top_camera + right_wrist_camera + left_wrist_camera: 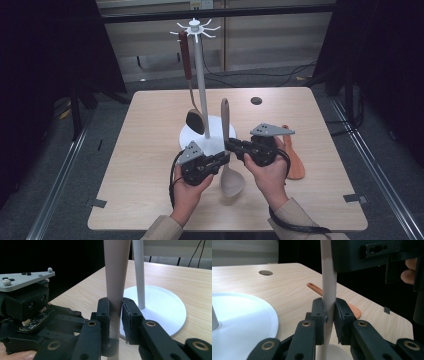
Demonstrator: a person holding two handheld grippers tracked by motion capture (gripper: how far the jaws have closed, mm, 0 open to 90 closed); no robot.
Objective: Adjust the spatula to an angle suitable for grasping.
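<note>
Wooden table [150,150]: both grippers, left [226,156] and right [231,145], clamp beige spoon [229,165] handle. Risk: uneven pull twists spoon, knocks white rack [202,75].

A: Obstacles near the white stand [202,75]?
B: Hanging dark ladle [195,120] just left of its pole; orange spatula [294,160] lies well right. Table [150,150] left of stand base open.

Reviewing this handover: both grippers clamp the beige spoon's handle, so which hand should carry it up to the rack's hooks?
Probably the right. The right gripper grips the beige spoon higher on its handle, nearer the rack; the left gripper holds just above the bowl and could let go.
</note>
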